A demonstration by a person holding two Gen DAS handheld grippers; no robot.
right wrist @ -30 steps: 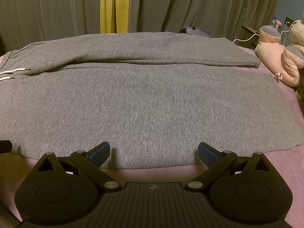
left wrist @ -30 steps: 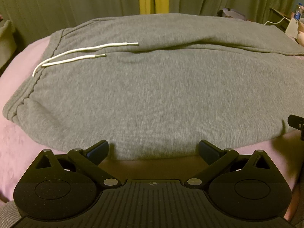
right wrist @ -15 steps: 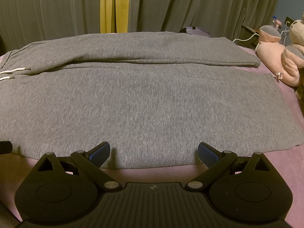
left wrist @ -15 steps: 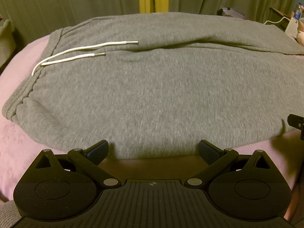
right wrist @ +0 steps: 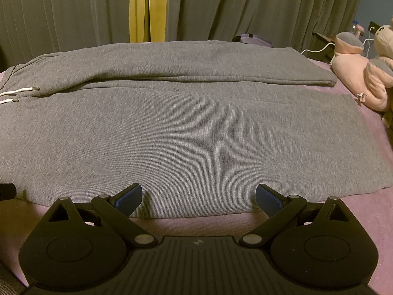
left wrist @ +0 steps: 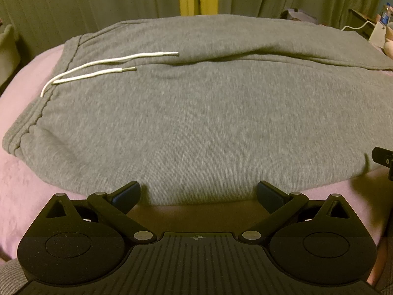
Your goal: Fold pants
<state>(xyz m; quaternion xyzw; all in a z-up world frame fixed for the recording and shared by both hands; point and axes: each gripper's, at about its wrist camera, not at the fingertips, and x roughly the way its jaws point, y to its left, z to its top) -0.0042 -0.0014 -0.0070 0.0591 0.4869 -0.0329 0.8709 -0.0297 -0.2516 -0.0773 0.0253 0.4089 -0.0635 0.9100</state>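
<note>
Two hand-held grippers, the left hand-held gripper [left wrist: 197,194] and the right hand-held gripper [right wrist: 199,198], wait spread wide and empty just before the near edge of the grey pants [right wrist: 186,132]. The pants lie flat on the pink bed [left wrist: 14,186], both legs side by side. I judge the fleece soft, thick and limp; the near edge is a good place to grasp. Beyond it, the white drawstrings [left wrist: 110,61] lie at the waistband. No writing is readable.
</note>
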